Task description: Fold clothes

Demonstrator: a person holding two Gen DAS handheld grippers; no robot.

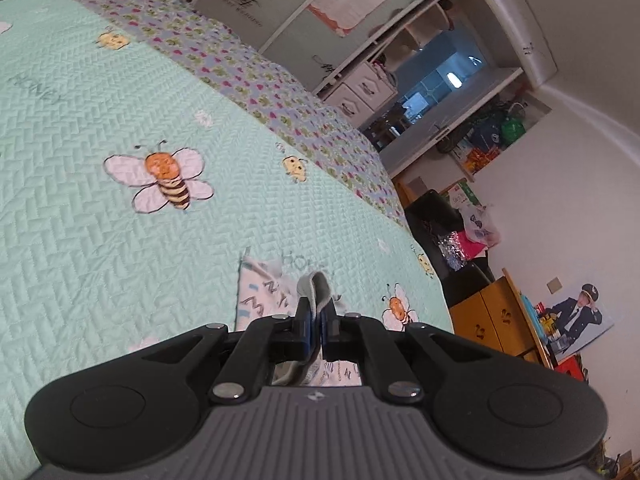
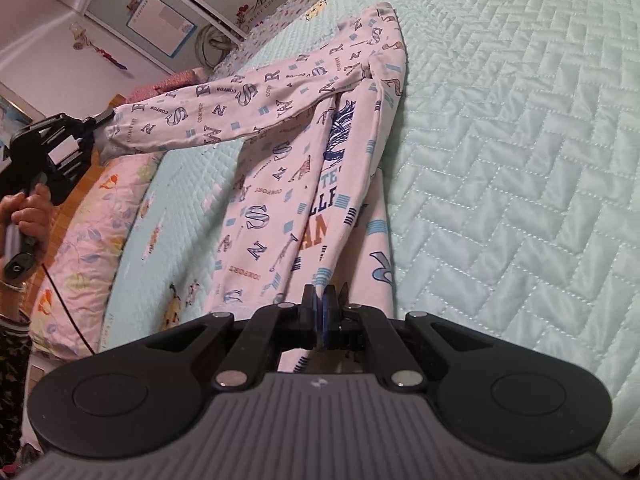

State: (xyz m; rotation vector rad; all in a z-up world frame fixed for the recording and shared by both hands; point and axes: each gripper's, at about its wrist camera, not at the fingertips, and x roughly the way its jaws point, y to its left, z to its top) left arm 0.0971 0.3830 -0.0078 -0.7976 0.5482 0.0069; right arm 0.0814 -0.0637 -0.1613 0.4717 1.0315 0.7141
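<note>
I have my left gripper [image 1: 316,312] closed tight on the grey cuff [image 1: 318,290] of the shirt's sleeve [image 2: 224,112], which stretches lifted off the bed from the shoulder out to that gripper [image 2: 102,118]. My right gripper [image 2: 323,304] is pinched shut on a lower edge of the same shirt [image 2: 288,200], a white one printed with letters. The shirt lies on the mint quilt [image 2: 500,160] with its bee pattern, the body bunched lengthwise and running away from the right gripper. A hand [image 2: 24,216] grips the left tool's handle beside a floral pillow [image 2: 92,220]
</note>
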